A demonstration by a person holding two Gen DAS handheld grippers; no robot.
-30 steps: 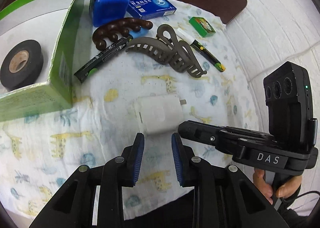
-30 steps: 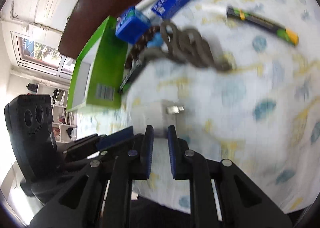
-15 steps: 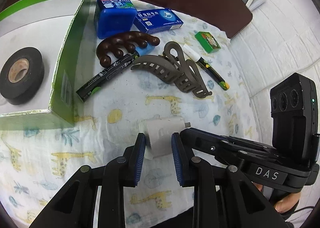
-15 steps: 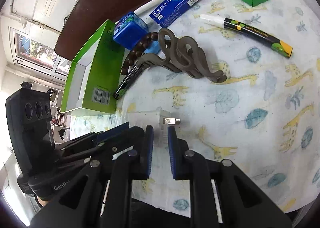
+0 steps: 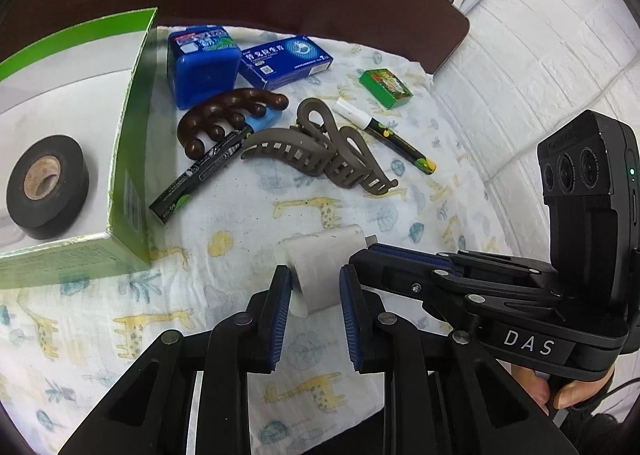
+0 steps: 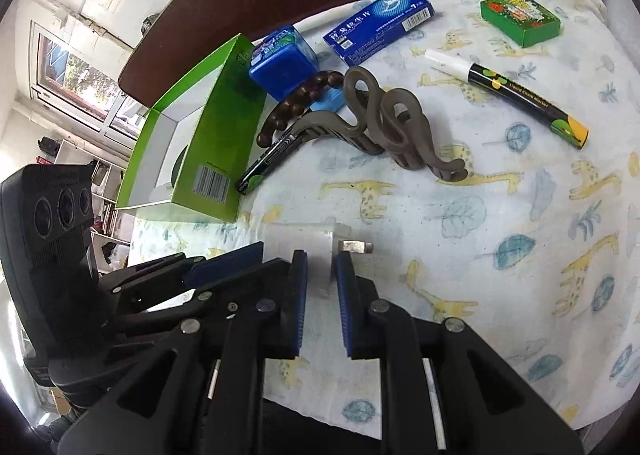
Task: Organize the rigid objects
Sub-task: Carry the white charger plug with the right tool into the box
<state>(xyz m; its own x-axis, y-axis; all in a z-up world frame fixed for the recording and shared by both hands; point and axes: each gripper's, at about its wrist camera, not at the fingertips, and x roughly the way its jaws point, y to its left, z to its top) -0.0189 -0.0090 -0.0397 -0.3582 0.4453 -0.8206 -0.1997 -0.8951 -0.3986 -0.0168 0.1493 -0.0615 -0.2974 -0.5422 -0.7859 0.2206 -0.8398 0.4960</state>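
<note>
**White charger block caught between two claws**

White plastic sits at the centre of what we see: a charger block (image 5: 324, 267) with a metal plug (image 6: 356, 246) poking from one end, tilted up off the giraffe-print cloth (image 5: 248, 215) that covers the worktop. Our left claw (image 5: 314, 287) has just been closing, and the block stands between its blue pads, which lie against its sides. Our right claw (image 6: 321, 281) pinches the plug end of the same block, its jaws narrow and steady. In the left wrist view we see the right claw reaching in from the right, with a hand (image 5: 560, 391) gripping its handle at the lower edge.

Beyond the block we find the other rigid things spread over the cloth. Two grey-brown hair clips (image 5: 320, 151) lie tangled together near the middle. Just left of them a brown wooden massager (image 5: 224, 115) rests on a black pen-like tube (image 5: 196, 179) and a small light-blue piece (image 5: 266, 121). Farther back stand a blue plastic case (image 5: 202, 67) and a flat blue medicine box (image 5: 286, 61), touching each other. A small green box (image 5: 386, 87) lies apart to the right, with a chalk marker (image 5: 384, 135) near it.

At the left stands an open green carton (image 5: 132, 143), and inside it a roll of black tape (image 5: 44, 187) lies flat.
</note>
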